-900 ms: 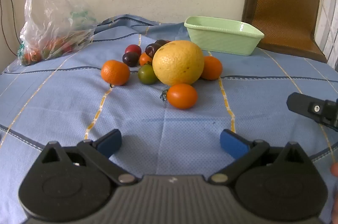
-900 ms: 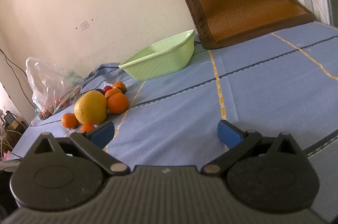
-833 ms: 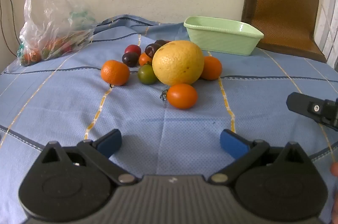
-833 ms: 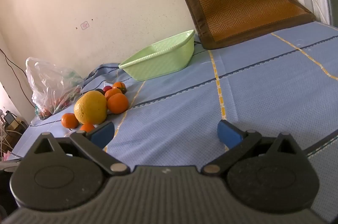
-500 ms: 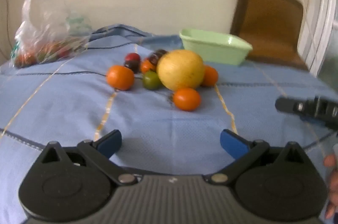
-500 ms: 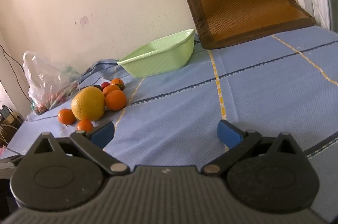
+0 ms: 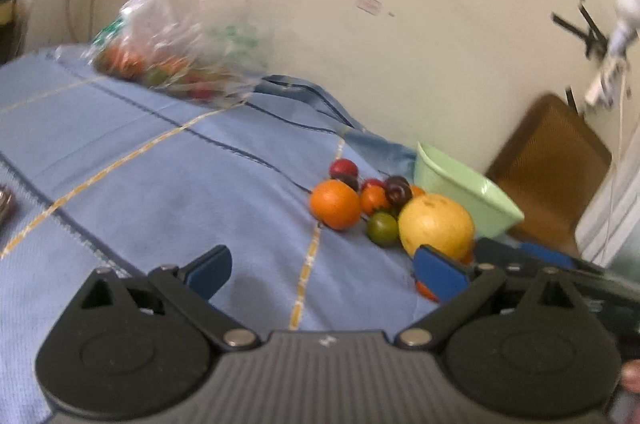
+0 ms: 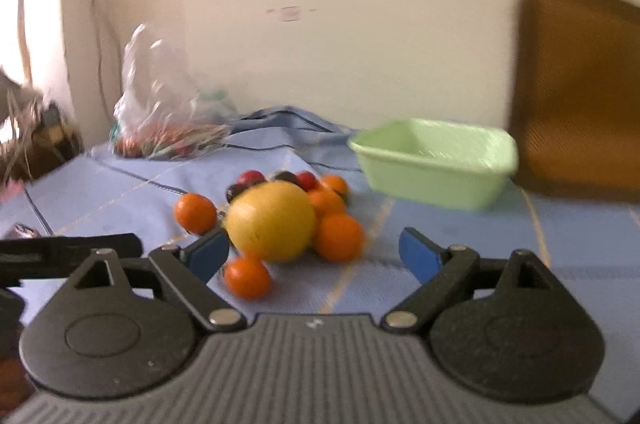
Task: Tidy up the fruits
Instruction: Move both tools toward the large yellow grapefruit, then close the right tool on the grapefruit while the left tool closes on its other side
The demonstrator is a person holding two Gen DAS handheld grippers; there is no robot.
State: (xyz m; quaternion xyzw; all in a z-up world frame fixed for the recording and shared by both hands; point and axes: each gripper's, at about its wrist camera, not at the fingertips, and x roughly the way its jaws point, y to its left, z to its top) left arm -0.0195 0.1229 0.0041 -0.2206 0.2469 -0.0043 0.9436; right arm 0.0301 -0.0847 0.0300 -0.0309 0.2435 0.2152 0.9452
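Loose fruit lies clustered on a bench covered with a blue woven cloth with yellow and dark stripes (image 8: pixel 580 264). At the centre of the cluster sits a large round yellow citrus fruit (image 8: pixel 271 220), with small round orange mandarins touching or just beside it: one at its 9 o'clock (image 8: pixel 195 213), one at its 4 o'clock (image 8: pixel 338 237), and one at its 7 o'clock (image 8: pixel 247 277). Small dark red plums (image 8: pixel 251 178) lie behind at 12 o'clock, and a small green round fruit (image 7: pixel 382 228) shows in the left wrist view.

An empty pale green rectangular plastic basin (image 8: pixel 434 162) stands near the cluster at its 2 o'clock, probably the intended container. A clear crinkled plastic bag of further produce (image 8: pixel 168 120) rests against the wall at 10 o'clock, well apart.

The right hand-held gripper (image 8: pixel 314 256) faces the cluster with blue pads spread and nothing between them, seemingly lined up for the first pick. The left hand-held gripper (image 7: pixel 322 270) is likewise spread and empty, aimed at bare cloth beside the fruit. No fruit is in the basin yet.
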